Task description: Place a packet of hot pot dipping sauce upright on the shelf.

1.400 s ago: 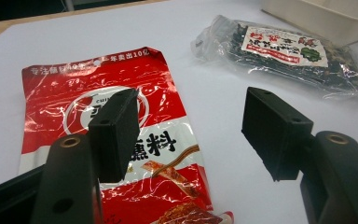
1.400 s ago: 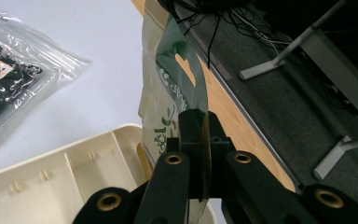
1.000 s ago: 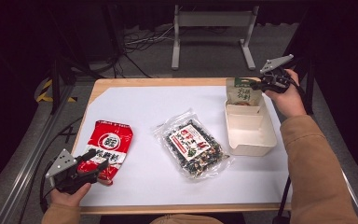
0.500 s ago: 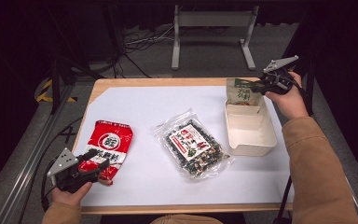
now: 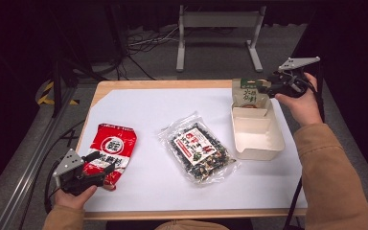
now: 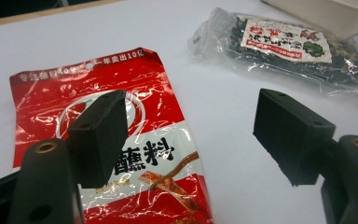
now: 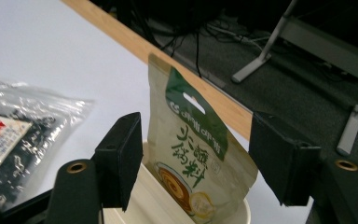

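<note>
Green pouch (image 7: 196, 149) upright between parted right gripper (image 7: 200, 163) fingers (image 7: 121, 158), untouched

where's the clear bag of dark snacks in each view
High view: the clear bag lies mid-table, between the red packet and the white tub.
Left gripper view: top right, beyond the red packet.
Right gripper view: far left edge, partly cut off.
Shared landmark: the white tub, seen at the top right corner of the left gripper view and at the bottom of the right gripper view, holding the green pouch.
</note>
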Motion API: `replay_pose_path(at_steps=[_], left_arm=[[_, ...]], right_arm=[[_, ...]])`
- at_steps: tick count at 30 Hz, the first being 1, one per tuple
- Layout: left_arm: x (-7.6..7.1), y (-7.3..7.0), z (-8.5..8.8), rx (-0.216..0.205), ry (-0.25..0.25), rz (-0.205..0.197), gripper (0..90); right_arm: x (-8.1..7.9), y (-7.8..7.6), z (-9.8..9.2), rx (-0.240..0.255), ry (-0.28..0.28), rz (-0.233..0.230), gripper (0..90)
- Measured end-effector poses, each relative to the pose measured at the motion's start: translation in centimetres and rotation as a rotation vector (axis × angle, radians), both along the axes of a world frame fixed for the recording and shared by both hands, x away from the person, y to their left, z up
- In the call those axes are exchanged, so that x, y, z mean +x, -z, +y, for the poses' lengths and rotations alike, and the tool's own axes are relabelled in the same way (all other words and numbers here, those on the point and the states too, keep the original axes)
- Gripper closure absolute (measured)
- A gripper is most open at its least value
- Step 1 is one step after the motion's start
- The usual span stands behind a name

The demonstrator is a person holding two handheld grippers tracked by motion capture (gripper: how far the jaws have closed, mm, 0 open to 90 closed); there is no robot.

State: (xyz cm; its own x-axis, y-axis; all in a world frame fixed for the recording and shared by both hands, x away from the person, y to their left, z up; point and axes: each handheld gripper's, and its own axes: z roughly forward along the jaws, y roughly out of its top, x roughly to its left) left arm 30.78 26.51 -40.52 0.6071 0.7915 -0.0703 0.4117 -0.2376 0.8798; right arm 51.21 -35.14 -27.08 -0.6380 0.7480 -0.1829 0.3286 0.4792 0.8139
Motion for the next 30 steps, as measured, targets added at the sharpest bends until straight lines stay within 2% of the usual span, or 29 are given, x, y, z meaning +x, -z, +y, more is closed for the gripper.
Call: replay_pose_path(at_steps=[3, 8, 11, 14, 19, 26, 30], left_arm=[[0.2, -0.1, -0.1, 0.010, -0.009, 0.010, 24.9], [0.8, -0.1, -0.1, 0.042, -0.023, 0.022, 21.7], [0.9, -0.1, 0.1, 0.048, -0.035, 0.034, 20.5], [1.1, -0.1, 0.3, 0.067, -0.068, 0.053, 20.5], [1.2, -0.1, 0.9, 0.068, -0.087, 0.064, 20.7], [1.2, -0.4, 1.4, 0.082, -0.126, 0.077, 20.8], [1.3, -0.6, 1.6, 0.074, -0.128, 0.085, 20.0]], right_arm=[[-0.8, -0.7, 0.1, 0.035, -0.002, -0.019, 33.2], [-2.7, -1.4, 0.7, 0.058, -0.033, -0.041, 33.0], [-3.7, -1.5, 1.2, 0.070, -0.047, -0.038, 32.2], [-4.6, -1.5, 1.5, 0.085, -0.060, -0.038, 32.2], [-6.4, -1.3, 2.3, 0.134, -0.097, -0.038, 32.4], [-8.5, -0.9, 4.1, 0.154, -0.162, -0.028, 32.6], [-9.6, -0.5, 5.2, 0.136, -0.193, -0.020, 32.6]])
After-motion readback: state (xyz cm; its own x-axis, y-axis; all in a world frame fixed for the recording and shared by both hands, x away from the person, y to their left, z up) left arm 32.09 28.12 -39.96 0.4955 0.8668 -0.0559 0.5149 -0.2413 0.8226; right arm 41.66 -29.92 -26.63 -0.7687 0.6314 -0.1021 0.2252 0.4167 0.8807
